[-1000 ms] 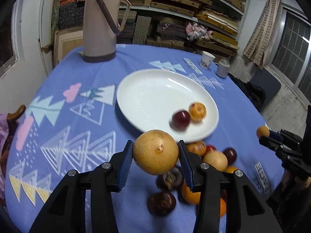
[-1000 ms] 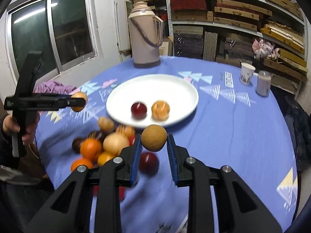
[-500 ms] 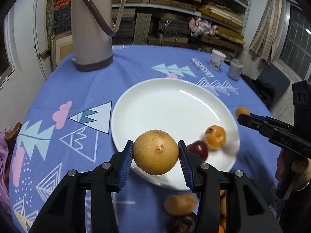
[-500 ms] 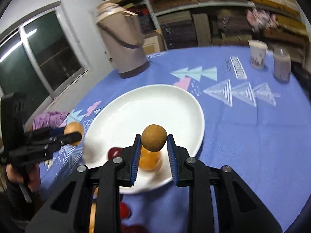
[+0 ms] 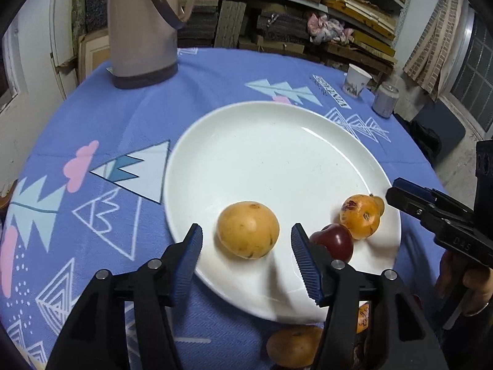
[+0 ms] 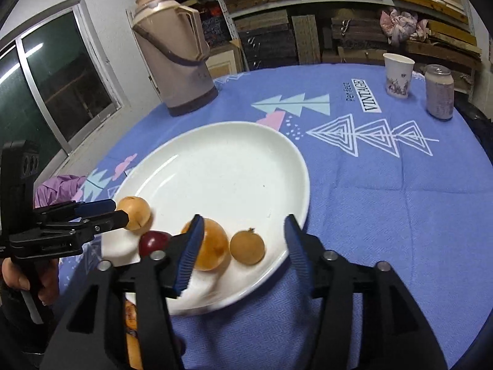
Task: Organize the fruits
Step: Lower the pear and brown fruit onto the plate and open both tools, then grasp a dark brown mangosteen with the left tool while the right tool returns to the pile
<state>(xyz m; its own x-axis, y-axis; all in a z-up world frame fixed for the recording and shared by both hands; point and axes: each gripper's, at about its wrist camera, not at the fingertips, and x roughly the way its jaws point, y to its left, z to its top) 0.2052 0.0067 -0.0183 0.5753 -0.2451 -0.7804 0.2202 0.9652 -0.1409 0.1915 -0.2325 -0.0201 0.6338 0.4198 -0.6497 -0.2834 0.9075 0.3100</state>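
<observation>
Both grippers have just been opening over the white plate (image 5: 265,129). The left gripper (image 5: 246,259) stands open around a yellow pear (image 5: 248,229), the right gripper (image 6: 243,252) around a small brown fruit (image 6: 247,247), both resting at the plate's six o'clock edge. Best lift straight up, so neither fruit rolls.

Plate: we see a white round plate (image 5: 277,154) lying flat on the blue cloth.
Pear: a large tan, speckled fruit (image 5: 248,229) rests on the plate's near part.
Small brown fruit: we find a round tan one (image 6: 247,247) near the rim, just beside the orange fruit (image 6: 212,248).
Red fruit: a dark glossy one (image 5: 334,242) touches the orange fruit.
Off-plate fruit: we see an orange-brown one (image 5: 294,350) below the plate's edge.
</observation>
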